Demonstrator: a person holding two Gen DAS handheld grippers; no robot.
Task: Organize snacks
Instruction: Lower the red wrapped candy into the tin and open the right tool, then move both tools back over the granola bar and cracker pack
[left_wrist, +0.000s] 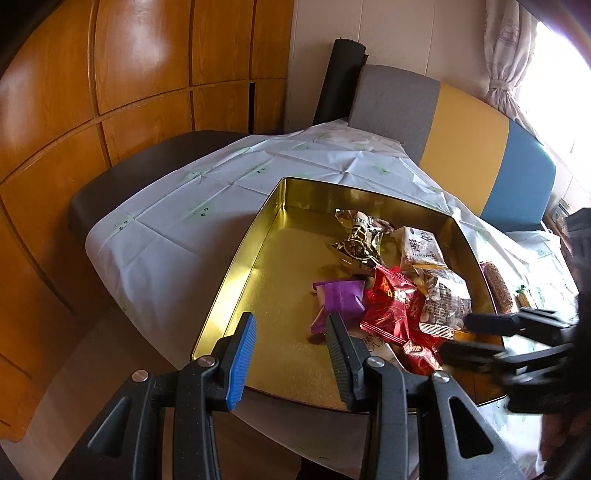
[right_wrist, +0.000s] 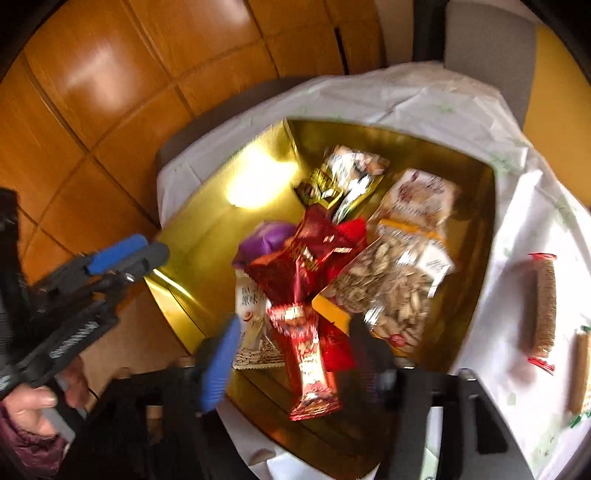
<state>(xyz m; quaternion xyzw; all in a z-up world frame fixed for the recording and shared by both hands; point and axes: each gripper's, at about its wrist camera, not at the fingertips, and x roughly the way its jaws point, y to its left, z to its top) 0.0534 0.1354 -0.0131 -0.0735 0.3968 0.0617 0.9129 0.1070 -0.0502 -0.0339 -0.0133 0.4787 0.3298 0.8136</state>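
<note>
A gold tin box (left_wrist: 258, 236) (right_wrist: 207, 236) sits on a white tablecloth and holds several snack packs: a purple one (left_wrist: 341, 299) (right_wrist: 266, 240), red ones (left_wrist: 391, 302) (right_wrist: 306, 254), a seed pack (left_wrist: 443, 302) (right_wrist: 391, 295). My left gripper (left_wrist: 291, 354) is open and empty, over the box's near left part; it also shows in the right wrist view (right_wrist: 129, 254). My right gripper (right_wrist: 291, 354) is open above the box, with a long red pack (right_wrist: 310, 365) between its fingers, apparently loose. The right gripper also shows in the left wrist view (left_wrist: 469, 332).
Two brown snack bars (right_wrist: 545, 306) (right_wrist: 583, 373) lie on the cloth (left_wrist: 177, 221) right of the box. A grey, yellow and blue bench back (left_wrist: 461, 133) stands behind the table. Wooden panels (left_wrist: 110, 74) line the left wall.
</note>
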